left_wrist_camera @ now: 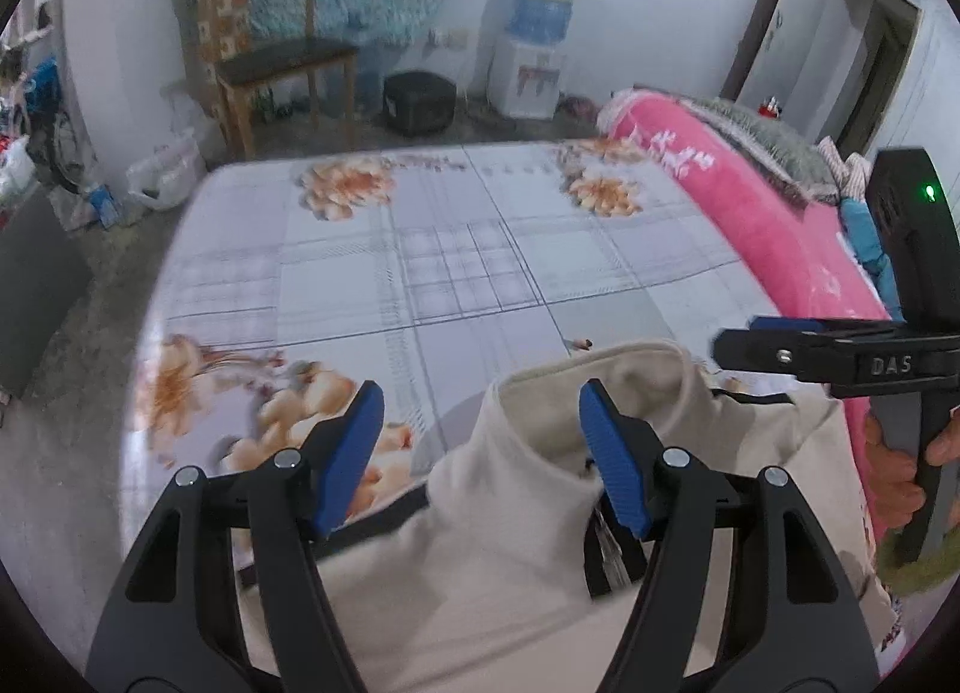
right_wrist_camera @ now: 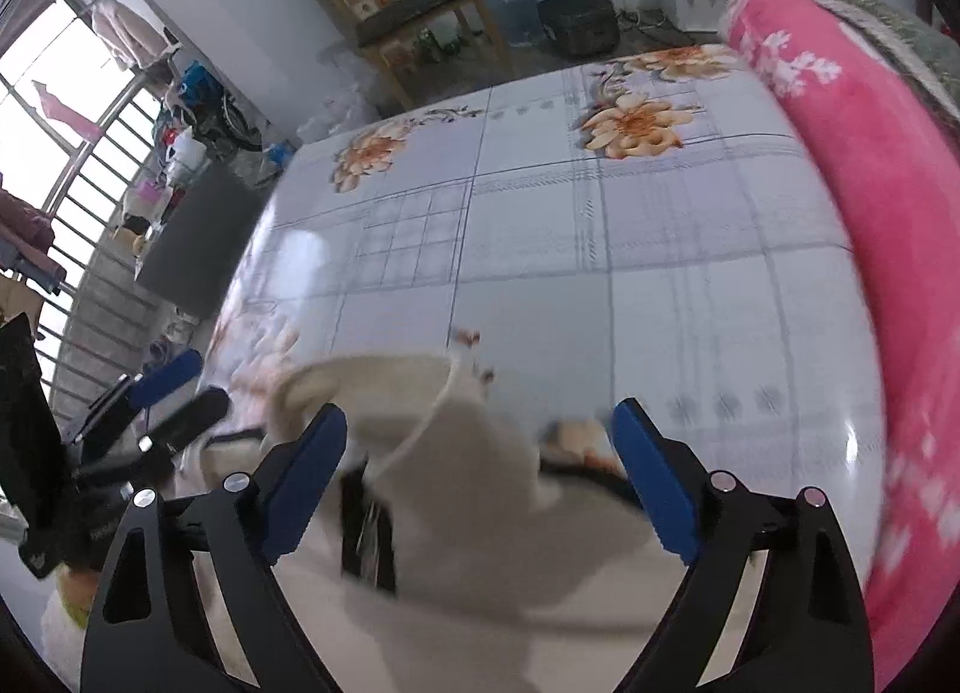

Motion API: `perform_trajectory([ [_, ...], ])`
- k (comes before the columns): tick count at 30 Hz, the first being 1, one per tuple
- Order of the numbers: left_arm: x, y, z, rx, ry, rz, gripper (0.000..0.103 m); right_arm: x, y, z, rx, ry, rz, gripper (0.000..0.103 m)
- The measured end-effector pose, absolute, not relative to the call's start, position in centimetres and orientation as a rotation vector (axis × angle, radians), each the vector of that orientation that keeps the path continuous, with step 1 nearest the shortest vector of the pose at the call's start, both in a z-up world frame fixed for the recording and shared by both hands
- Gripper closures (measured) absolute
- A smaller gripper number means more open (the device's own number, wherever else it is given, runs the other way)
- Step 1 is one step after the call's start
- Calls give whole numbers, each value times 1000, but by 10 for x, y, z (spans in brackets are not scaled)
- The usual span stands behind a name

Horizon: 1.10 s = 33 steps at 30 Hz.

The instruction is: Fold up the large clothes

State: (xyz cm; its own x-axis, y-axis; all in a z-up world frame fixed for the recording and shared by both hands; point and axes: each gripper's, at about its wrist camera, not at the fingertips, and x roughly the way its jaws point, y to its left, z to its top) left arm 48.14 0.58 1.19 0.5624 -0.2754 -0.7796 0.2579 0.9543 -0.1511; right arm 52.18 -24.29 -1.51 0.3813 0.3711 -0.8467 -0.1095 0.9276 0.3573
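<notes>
Two grippers spread wide over the cream garment (left_wrist_camera: 510,543), bunched at the bed's (left_wrist_camera: 480,273) near edge. Left gripper (left_wrist_camera: 480,453) straddling a raised fold, pads not pressing. Right gripper (right_wrist_camera: 480,477) likewise open above the cloth. Further off, pink blanket (left_wrist_camera: 750,201) along the bed's right edge.

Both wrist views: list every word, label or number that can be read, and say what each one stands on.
"DAS": raised letters on the black arm of the right tongs, seen in the left wrist view.
White characters on the pink blanket: too blurred to read.
Print on the water dispenser and the bottle on top of it: too small and blurred to read.
Nothing legible in the right wrist view.
</notes>
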Motion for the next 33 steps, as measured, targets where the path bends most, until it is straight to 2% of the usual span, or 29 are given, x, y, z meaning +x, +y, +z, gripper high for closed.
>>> perform_trajectory([
  [3,501,2,-7,-44,967,-313,39,543,-239,-35,245,1165,297,26],
  [5,509,0,-20,-72,1004,-316,49,551,-237,-49,250,1201,301,40],
  [6,510,-1,-24,-69,1012,-316,58,552,-235,-53,251,1217,306,51],
  [7,510,-2,-28,-64,1016,-316,72,552,-234,-56,255,1226,322,60],
  [8,511,-4,-30,-64,1017,-317,79,550,-232,-56,253,1225,344,66],
  [9,509,-5,-31,-69,1016,-332,91,546,-230,-53,241,1218,359,77],
  [10,507,-5,-30,-69,1009,-342,92,542,-228,-51,230,1209,368,86],
  [11,504,-5,-28,-63,997,-347,93,536,-226,-44,211,1195,385,90],
  [22,409,-17,28,171,848,-486,96,434,-215,13,-52,1072,462,94],
  [27,365,-13,22,206,891,-536,96,383,-214,-6,-202,1071,461,94],
  [29,353,-11,10,216,919,-544,92,368,-213,-23,-278,1083,451,93],
  [32,346,-7,-10,228,965,-549,89,354,-212,-39,-370,1097,461,81],
  [33,341,-5,-13,236,973,-539,85,349,-212,-39,-390,1088,457,71],
])
